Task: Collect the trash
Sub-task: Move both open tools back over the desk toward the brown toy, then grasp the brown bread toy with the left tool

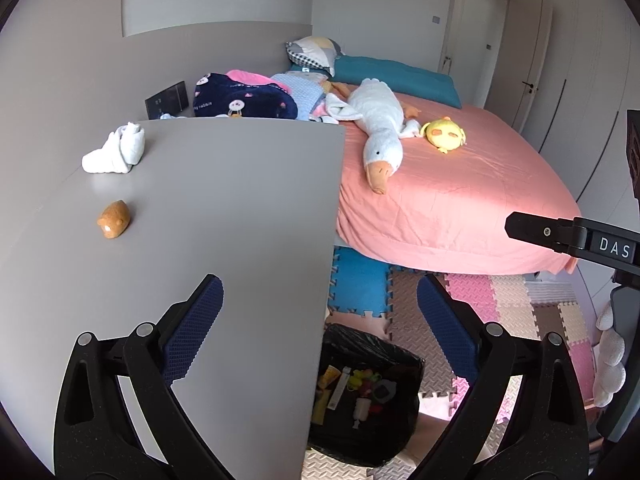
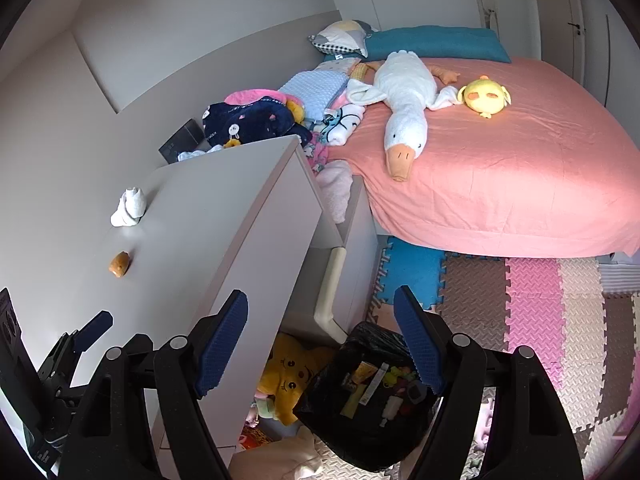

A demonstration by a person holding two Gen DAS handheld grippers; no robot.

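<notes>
The white crumpled tissue (image 1: 116,152) sits at the far side of the desk (image 1: 240,200), with a small brown lump (image 1: 114,219) closer in. The tissue looks light and soft, so pinch its puffy middle. The black trash bag (image 2: 372,396) waits on the floor. Left tongs (image 1: 320,320) and right tongs (image 2: 320,340) are spread wide, holding nothing.

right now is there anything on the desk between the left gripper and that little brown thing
Nothing visible. The left gripper is open and empty, and the grey desk is bare between it and the brown object. The white sock lies beyond it.
</notes>
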